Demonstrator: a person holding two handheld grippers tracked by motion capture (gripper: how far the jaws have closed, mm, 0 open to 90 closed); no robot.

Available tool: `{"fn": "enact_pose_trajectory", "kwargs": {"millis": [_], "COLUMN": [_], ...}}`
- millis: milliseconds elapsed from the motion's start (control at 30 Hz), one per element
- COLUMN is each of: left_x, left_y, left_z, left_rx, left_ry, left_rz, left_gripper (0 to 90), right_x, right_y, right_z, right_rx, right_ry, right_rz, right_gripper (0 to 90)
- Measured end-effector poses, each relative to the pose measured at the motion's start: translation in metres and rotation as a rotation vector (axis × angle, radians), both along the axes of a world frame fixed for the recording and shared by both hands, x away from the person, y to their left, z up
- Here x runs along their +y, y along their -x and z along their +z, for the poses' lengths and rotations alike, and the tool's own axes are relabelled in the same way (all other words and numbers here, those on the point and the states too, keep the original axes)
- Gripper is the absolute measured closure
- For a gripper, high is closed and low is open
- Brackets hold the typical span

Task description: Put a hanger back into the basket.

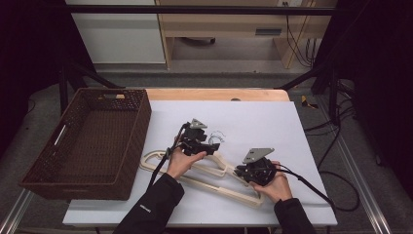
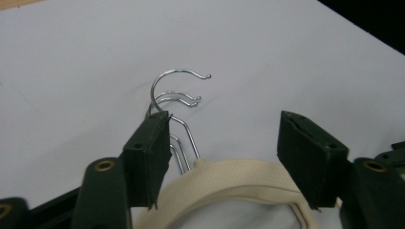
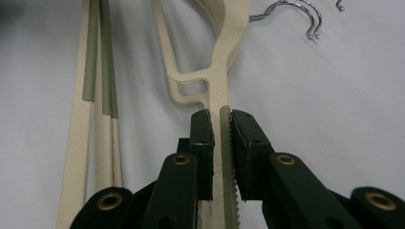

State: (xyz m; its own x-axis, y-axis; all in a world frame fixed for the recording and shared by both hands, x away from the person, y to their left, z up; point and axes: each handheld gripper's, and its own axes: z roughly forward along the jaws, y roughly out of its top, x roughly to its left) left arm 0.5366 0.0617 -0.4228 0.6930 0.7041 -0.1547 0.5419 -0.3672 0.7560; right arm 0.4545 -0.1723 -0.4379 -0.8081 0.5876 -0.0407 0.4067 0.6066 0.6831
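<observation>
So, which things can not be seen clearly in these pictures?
- High view: how many hangers lie stacked; hands and tongs cover their middle.
- Left gripper view: the hanger arms, cut off by the bottom edge.
- Right gripper view: the hooks, cut off by the top edge.
- High view: basket floor, too dark.

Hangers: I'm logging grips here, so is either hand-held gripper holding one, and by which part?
The right hand-held gripper clamps a cream hanger on its shoulder arm. The left hand-held gripper straddles the hanger necks below the wire hooks, gripping nothing.
</observation>
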Motion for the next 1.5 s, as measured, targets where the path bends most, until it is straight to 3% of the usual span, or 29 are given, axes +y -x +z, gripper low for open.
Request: {"fn": "enact_pose_trajectory", "kwargs": {"millis": [233, 500, 633, 733, 933, 967, 1033, 1300, 1500], "left_x": [-0.007, -0.011, -0.011, -0.01, -0.008, -0.006, -0.006, 0.002, 0.007], "left_y": [-0.01, -0.021, -0.022, -0.023, -0.018, -0.017, -0.013, 0.005, 0.019], "left_z": [-0.016, -0.031, -0.032, -0.032, -0.025, -0.023, -0.019, 0.001, 0.009], "left_rx": [0.051, 0.119, 0.126, 0.139, 0.131, 0.123, 0.114, 0.054, 0.025], "left_ry": [-0.055, -0.043, -0.044, -0.036, -0.014, -0.022, 0.006, 0.053, 0.078], "left_rz": [0.029, 0.044, 0.059, 0.06, 0.081, 0.07, 0.09, 0.103, 0.097], "left_gripper": [49.8, 63.6, 74.9, 78.0, 80.0, 80.6, 81.7, 87.5, 88.5], "right_x": [0.0, 0.0, 0.0, 0.0, 0.0, 0.0, 0.0, 0.002, 0.001], "right_y": [0.0, 0.0, 0.001, 0.001, 0.001, 0.001, 0.001, 0.002, 0.003], "right_z": [0.0, -0.001, -0.001, -0.001, -0.001, -0.001, -0.001, -0.003, 0.0], "right_rx": [-0.006, -0.012, -0.008, -0.008, 0.001, 0.014, 0.023, 0.073, 0.097], "right_ry": [0.007, 0.009, 0.009, 0.009, -0.005, -0.008, -0.005, -0.01, -0.065], "right_rz": [0.004, 0.013, 0.011, 0.009, 0.016, 0.015, 0.022, 0.036, 0.064], "right_gripper": [79.8, 79.7, 79.8, 79.7, 79.2, 79.0, 78.6, 78.0, 71.3]}}
